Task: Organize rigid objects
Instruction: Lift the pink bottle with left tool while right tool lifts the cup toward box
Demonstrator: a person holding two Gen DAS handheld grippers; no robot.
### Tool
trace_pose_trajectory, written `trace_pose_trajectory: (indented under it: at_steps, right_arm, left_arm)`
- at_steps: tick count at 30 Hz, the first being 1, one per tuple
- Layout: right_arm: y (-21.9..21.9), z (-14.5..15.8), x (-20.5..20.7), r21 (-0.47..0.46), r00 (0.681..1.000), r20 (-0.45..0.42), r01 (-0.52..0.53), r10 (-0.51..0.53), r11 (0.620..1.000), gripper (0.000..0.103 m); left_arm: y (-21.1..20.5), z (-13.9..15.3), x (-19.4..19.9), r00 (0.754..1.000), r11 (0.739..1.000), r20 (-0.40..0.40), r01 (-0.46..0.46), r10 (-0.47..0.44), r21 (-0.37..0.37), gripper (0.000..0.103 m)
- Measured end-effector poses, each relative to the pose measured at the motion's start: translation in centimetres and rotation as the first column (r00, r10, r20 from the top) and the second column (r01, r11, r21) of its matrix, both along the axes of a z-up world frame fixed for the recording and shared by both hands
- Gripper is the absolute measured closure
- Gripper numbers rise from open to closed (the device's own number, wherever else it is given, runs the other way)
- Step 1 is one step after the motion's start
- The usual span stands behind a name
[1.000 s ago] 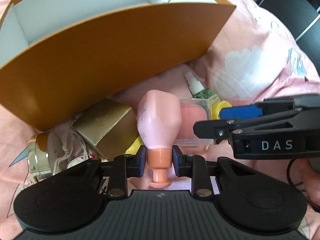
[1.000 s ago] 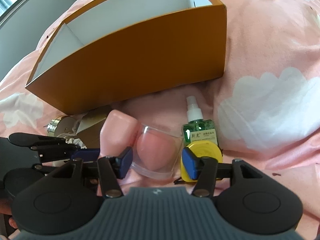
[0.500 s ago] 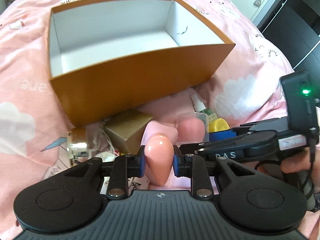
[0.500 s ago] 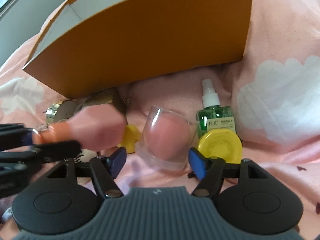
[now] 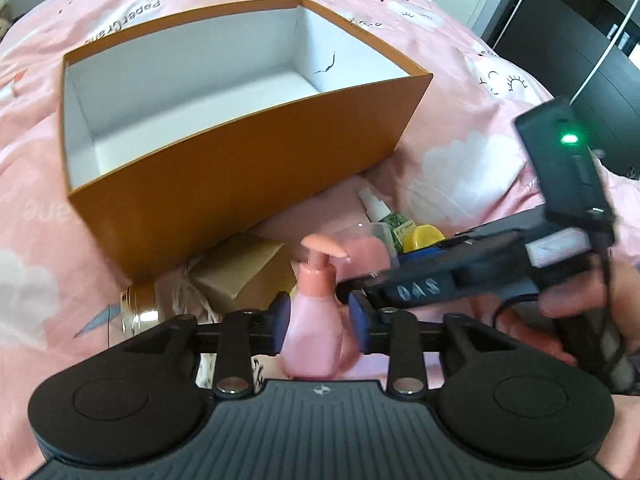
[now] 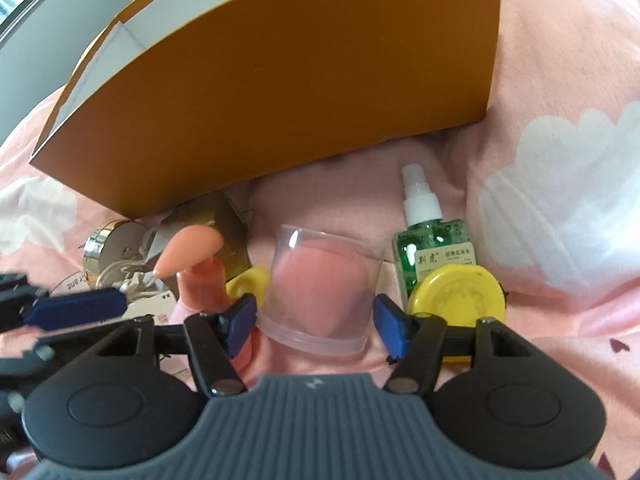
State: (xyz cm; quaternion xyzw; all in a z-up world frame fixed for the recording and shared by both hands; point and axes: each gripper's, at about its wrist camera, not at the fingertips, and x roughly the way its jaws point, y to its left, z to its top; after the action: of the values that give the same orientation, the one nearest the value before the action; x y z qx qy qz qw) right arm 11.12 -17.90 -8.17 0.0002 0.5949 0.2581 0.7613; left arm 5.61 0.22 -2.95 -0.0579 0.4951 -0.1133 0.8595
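Item one: your pink pump bottle (image 5: pixel 314 326), upright between the blue pads of your left claw (image 5: pixel 319 322), nozzle pointing right, just in front of the orange box (image 5: pixel 248 184). That claw's jaws are opening; the left pad appears still against the bottle, the right side is too blurred to judge.

Item two: a clear plastic case (image 6: pixel 320 288) with a pink egg-shaped sponge inside, lying on the bed (image 6: pixel 560 80) in front of the box. Your right claw (image 6: pixel 316 320) straddles it, jaws closing, pads spread to either side and not pressing on it.

Item three: a green spray bottle (image 6: pixel 434 236) with a white nozzle, in front of the box's right corner, and a yellow round lid (image 6: pixel 456 296) touching its near end.

Item four: a gold carton (image 5: pixel 240 272) and a gold-rimmed jar (image 6: pixel 112 244) in front of the box's left corner.

The box stands open on the pink cloud-print bedding, its white inside bare.
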Motion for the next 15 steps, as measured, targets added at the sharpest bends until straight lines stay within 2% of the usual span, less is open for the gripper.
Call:
trace_pose_trajectory:
  at_steps: [4, 8, 15]
  right_arm:
    - [-0.1, 1.6, -1.1, -0.057, 0.996, 0.038, -0.081, 0.084, 0.995, 0.039]
    - [-0.2, 3.1, -2.0, -0.144, 0.978, 0.075, -0.182, 0.194, 0.973, 0.039]
    - [-0.8, 3.8, -2.9, -0.149, 0.956, 0.061, -0.277, 0.288, 0.949, 0.039]
  left_arm:
    - [0.0, -0.7, 1.0, 1.000, 0.999, 0.003, 0.021, -0.021, -0.026, 0.059]
    - [-0.3, -1.7, 2.0, 1.000, 1.000, -0.021, 0.020, -0.020, -0.006, 0.059]
    - [-0.9, -3.5, 3.5, 0.997, 1.000, -0.070, 0.015, -0.016, -0.007, 0.061]
